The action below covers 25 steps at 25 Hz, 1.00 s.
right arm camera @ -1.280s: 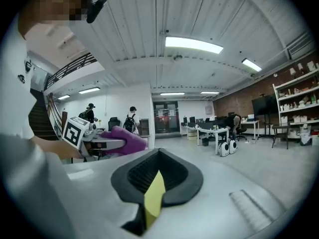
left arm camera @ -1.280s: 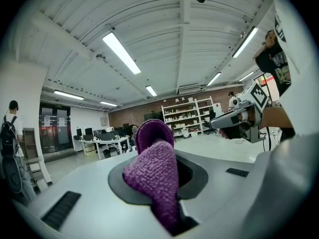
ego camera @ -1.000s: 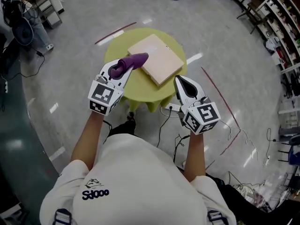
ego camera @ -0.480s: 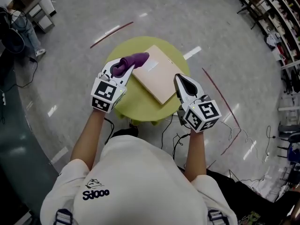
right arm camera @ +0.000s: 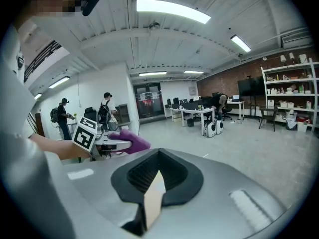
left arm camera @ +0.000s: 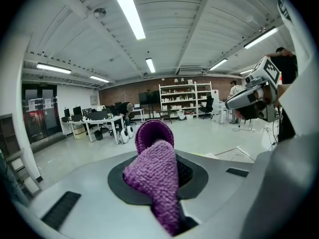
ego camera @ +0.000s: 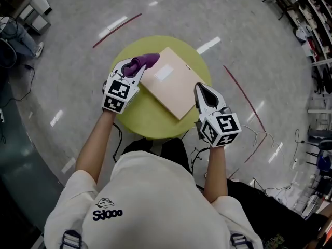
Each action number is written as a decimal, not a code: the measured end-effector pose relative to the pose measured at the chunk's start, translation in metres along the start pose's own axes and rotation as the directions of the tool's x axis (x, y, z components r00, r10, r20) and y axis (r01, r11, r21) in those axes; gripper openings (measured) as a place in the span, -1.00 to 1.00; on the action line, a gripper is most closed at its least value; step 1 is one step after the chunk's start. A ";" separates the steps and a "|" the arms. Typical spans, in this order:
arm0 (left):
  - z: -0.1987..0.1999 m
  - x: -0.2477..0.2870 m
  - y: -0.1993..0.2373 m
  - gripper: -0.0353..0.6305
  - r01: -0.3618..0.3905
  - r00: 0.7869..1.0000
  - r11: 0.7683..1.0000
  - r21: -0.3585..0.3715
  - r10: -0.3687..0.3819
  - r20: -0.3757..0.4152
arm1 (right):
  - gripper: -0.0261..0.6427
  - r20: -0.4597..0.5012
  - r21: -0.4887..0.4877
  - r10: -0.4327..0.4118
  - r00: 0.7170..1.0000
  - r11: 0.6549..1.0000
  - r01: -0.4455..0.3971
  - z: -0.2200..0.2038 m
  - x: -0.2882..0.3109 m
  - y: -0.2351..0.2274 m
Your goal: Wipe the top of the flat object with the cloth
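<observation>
A flat tan board (ego camera: 170, 83) lies on a round yellow-green table (ego camera: 150, 122). My left gripper (ego camera: 130, 68) is shut on a purple cloth (ego camera: 146, 61), which hangs over the board's left corner. In the left gripper view the cloth (left arm camera: 152, 156) bulges out between the jaws of that gripper (left arm camera: 160, 183). My right gripper (ego camera: 202, 89) sits at the board's right edge. In the right gripper view a thin tan edge of the board (right arm camera: 153, 203) is pinched in the right gripper (right arm camera: 156, 180). The left gripper (right arm camera: 107, 144) and cloth (right arm camera: 132, 141) show there too.
The table stands on a grey polished floor with red tape lines (ego camera: 244, 100). Cables (ego camera: 262, 139) trail on the floor at the right. Shelving (ego camera: 311, 14) lines the far right. Desks and people stand far off in the gripper views.
The right gripper has moved from just off the board onto its right edge. The left gripper with the cloth stays at the board's left corner. The head view has shifted closer over the table.
</observation>
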State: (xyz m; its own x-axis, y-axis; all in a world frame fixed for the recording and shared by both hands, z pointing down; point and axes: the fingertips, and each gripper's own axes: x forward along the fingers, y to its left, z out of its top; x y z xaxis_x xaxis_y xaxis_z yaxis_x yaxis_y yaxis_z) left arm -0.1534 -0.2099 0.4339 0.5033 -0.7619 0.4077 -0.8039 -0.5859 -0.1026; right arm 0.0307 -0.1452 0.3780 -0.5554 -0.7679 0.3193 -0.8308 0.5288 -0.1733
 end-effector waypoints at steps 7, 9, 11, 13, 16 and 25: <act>-0.016 0.064 0.017 -0.71 -0.041 0.995 0.999 0.010 0.042 -0.088 | -0.89 -0.052 0.032 -0.002 0.999 0.999 0.004 -0.017 0.017 -0.039; -0.022 0.083 0.025 -0.71 -0.063 0.992 0.998 -0.006 0.062 -0.114 | -0.89 -0.060 0.021 0.007 0.998 1.000 -0.006 -0.017 0.024 -0.050; -0.028 0.101 0.031 -0.71 -0.089 0.987 0.996 -0.030 0.084 -0.138 | -0.89 -0.060 0.022 0.008 0.998 1.000 -0.007 -0.016 0.030 -0.064; -0.034 0.118 0.033 -0.71 -0.106 0.981 0.994 -0.040 0.098 -0.166 | -0.89 -0.064 0.035 0.007 0.998 0.999 -0.004 -0.017 0.034 -0.079; -0.046 0.141 0.036 -0.71 -0.117 0.971 0.993 -0.032 0.108 -0.212 | -0.89 -0.076 0.029 0.013 0.997 1.000 -0.011 -0.019 0.044 -0.091; -0.099 0.204 0.018 -0.71 -0.065 0.928 0.989 0.133 0.109 -0.357 | -0.89 -0.126 0.042 -0.005 0.992 0.999 0.010 -0.044 0.040 -0.121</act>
State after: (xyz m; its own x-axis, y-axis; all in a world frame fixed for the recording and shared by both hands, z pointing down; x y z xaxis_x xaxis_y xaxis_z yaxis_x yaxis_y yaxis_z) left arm -0.0968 -0.3485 0.6048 0.2661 -0.6726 0.6905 -0.7855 -0.5665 -0.2492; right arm 0.1111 -0.2237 0.4531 -0.5424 -0.7186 0.4351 -0.8372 0.5054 -0.2090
